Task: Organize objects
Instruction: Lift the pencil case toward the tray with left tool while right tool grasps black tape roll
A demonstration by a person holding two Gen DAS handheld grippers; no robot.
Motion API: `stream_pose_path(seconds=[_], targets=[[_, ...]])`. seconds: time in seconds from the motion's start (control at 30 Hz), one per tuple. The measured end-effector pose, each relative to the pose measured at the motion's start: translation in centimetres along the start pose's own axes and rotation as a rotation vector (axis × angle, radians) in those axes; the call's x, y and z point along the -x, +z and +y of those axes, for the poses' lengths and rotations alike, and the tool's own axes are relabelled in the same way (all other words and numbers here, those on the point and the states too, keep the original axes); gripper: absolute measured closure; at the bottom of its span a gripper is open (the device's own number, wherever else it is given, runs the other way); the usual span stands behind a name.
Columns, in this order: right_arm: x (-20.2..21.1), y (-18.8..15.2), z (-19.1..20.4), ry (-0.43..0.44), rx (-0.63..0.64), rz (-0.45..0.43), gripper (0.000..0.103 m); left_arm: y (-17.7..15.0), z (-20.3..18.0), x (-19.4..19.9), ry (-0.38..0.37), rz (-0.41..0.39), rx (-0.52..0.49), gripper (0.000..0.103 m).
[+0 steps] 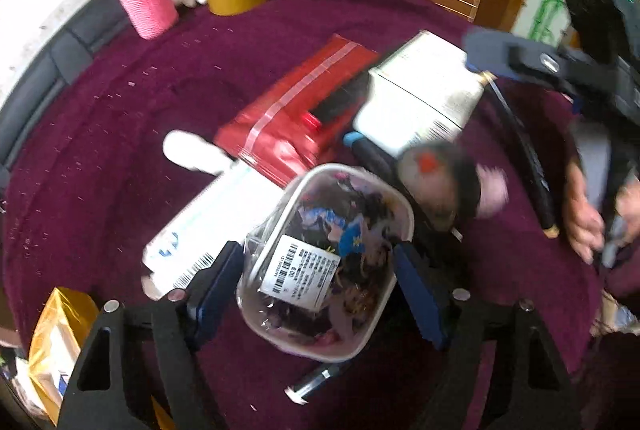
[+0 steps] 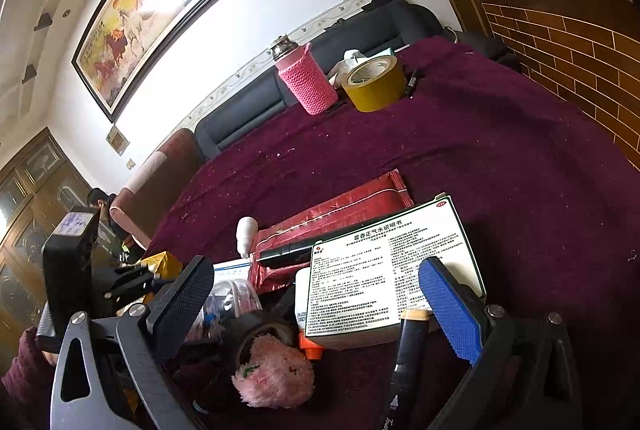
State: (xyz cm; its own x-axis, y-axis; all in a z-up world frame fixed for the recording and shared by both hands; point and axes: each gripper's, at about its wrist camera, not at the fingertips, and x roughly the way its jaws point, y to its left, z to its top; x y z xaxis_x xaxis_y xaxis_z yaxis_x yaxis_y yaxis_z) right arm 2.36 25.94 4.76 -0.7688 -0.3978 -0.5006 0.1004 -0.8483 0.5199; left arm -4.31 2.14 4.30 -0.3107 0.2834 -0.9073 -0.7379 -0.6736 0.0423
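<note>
My left gripper (image 1: pixel 316 270) has its blue pads on both sides of a clear plastic tub (image 1: pixel 328 258) full of small hair accessories, with a barcode label, and is shut on it. My right gripper (image 2: pixel 316 294) is open and empty, low over a pile on the maroon cloth (image 2: pixel 500 150): a white medicine box (image 2: pixel 384 270), a black tape roll (image 2: pixel 260 334), a pink fluffy item (image 2: pixel 276 370) and a black marker (image 2: pixel 408 350). The right gripper also shows in the left wrist view (image 1: pixel 520 58), blurred. A red packet (image 1: pixel 292 110) lies behind the tub.
A pink knit-covered bottle (image 2: pixel 308 78) and a yellow tape roll (image 2: pixel 376 82) stand at the far edge of the cloth. A white printed box (image 1: pixel 200 230), a small white bottle (image 1: pixel 192 150), a dark pen (image 1: pixel 316 378) and a gold packet (image 1: pixel 60 342) lie near the tub.
</note>
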Motion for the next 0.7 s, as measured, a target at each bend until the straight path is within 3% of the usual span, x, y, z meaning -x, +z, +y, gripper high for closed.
stream_pose_path(seconds=[0.17,0.27,0.33,0.4,0.53,0.7], targets=[[0.0,0.0,0.1,-0.007,0.006,0.000,0.000,-0.7,-0.4,-0.2,-0.059,0.041,0.002,0.024],[-0.1,0.0,0.1,-0.007,0.006,0.000,0.000,-1.1,-1.1,-2.6,-0.008,0.100,-0.031,0.021],[-0.1,0.1,0.2,-0.007,0.006,0.000,0.000,-1.1,-1.5,-2.7,0.016,0.052,-0.047,0.020],[-0.1,0.1,0.2,-0.009,0.010,-0.001,0.000,-0.8,-1.0,-2.8,0.020,0.049,0.010,0.026],[-0.2,0.1,0.2,-0.010,0.012,-0.001,0.000,-1.4,-0.6,-2.3,0.026,-0.006,0.100,0.027],[-0.4,0.2,0.3,-0.016,0.020,-0.002,0.000,-3.7,-0.3,1.9,0.039,-0.136,0.221,0.027]])
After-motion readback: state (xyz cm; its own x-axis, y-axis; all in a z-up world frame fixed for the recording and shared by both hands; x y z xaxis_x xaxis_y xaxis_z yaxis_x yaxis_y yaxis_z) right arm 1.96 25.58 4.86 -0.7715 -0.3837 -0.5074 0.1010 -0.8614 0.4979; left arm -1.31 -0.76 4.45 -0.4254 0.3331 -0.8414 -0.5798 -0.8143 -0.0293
